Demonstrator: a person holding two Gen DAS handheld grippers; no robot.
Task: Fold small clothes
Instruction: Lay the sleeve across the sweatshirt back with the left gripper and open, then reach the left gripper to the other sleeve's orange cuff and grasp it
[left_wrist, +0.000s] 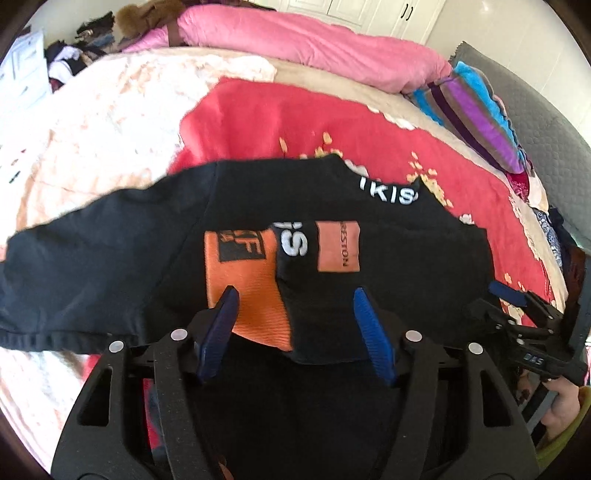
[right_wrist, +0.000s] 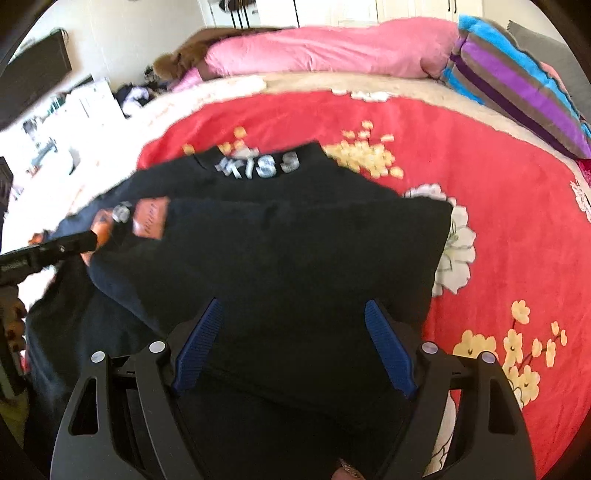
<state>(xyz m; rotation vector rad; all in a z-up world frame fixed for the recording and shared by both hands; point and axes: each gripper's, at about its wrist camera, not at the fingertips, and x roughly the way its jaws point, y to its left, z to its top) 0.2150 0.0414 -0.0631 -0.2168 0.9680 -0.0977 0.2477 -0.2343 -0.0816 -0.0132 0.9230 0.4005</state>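
Observation:
A black shirt (left_wrist: 110, 254) with orange patches and white lettering lies on the red flowered blanket (left_wrist: 295, 125); one side is folded over the middle. It also shows in the right wrist view (right_wrist: 295, 251). My left gripper (left_wrist: 295, 295) is open, its blue fingers (left_wrist: 221, 325) over the folded sleeve's orange cuff (left_wrist: 247, 295). My right gripper (right_wrist: 293, 306) is open over the shirt's lower part, holding nothing. The right gripper also shows at the right edge of the left wrist view (left_wrist: 517, 302); the left gripper shows at the left edge of the right wrist view (right_wrist: 55, 247).
A pink quilt (left_wrist: 314, 40) lies along the far side of the bed. A striped purple and blue pillow (left_wrist: 476, 114) sits at the right by a grey headboard (left_wrist: 546, 122). A cream blanket (left_wrist: 92, 122) covers the left. Clutter and white furniture (right_wrist: 66, 122) stand beyond.

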